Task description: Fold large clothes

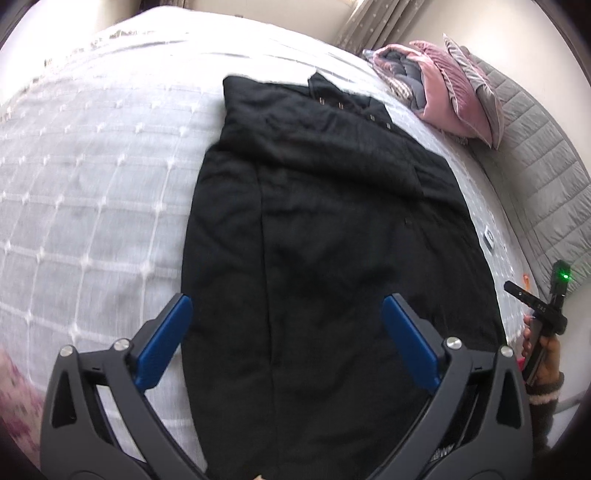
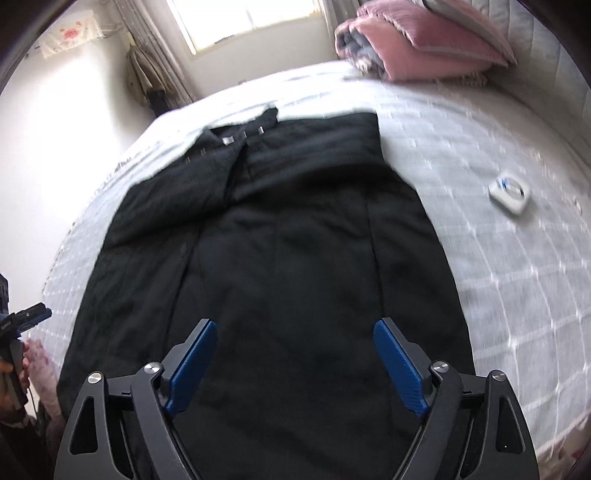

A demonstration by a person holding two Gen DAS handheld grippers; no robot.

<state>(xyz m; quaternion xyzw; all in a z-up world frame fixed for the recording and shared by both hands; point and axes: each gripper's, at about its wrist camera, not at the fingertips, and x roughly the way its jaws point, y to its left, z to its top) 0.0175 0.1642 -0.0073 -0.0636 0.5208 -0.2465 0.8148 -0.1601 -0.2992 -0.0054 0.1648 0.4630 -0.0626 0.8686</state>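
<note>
My left gripper (image 1: pixel 284 314) hangs nearest its lens, blue pads spread wide with nothing between them, above the near end of the black coat (image 1: pixel 325 229). My right gripper (image 2: pixel 295 339) is the same: jaws wide apart and empty over the coat's lower half. No earlier view is at hand, so I say only that both stand open.

The coat lies flat and lengthwise on the bed (image 1: pixel 92 192), collar at the far end, a sleeve folded across its chest. Small metal fittings (image 1: pixel 340 105) glint near the collar.

The left view alone shows my right hand (image 1: pixel 546 354) at its right edge, gripping a black handle with a green light. It also shows a grey quilted headboard (image 1: pixel 546 177) behind the pink pillows (image 1: pixel 454 99).

The right view alone shows the window (image 2: pixel 247 18), curtains and clothes hung in the corner, and my left hand's tool at its left edge. It shows the small white box (image 2: pixel 509 192) on the bedspread plainly, well apart from the coat; the left view gives only a sliver of it.
</note>
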